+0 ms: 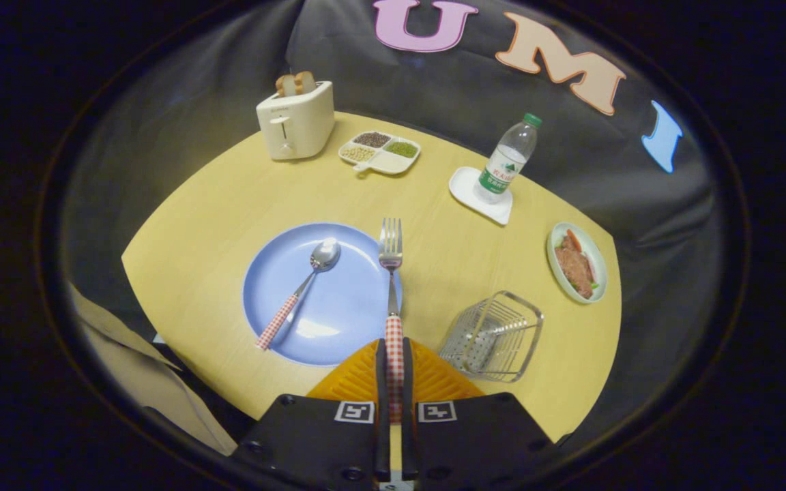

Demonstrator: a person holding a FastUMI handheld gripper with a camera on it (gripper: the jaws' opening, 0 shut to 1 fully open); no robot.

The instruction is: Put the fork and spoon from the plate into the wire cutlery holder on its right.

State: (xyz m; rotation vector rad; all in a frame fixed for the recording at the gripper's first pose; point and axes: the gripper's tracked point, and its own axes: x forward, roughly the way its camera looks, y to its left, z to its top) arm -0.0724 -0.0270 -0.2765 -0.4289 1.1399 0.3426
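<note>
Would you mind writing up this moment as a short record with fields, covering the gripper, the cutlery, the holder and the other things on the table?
gripper: gripper shut on the fork's checked handle
fork: fork held between the fingers, tines pointing ahead over the plate's right rim
spoon: spoon lying on the plate, bowl away from the gripper
plate: blue plate, just ahead of the fingers
holder: wire cutlery holder right of the plate, nothing visible in it
table: yellow table
beyond: toaster, divided dish, water bottle, food dish

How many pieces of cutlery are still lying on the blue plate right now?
1. The spoon lies on the blue plate. The fork is clamped by its handle in the gripper, lifted over the plate's right edge.
</note>
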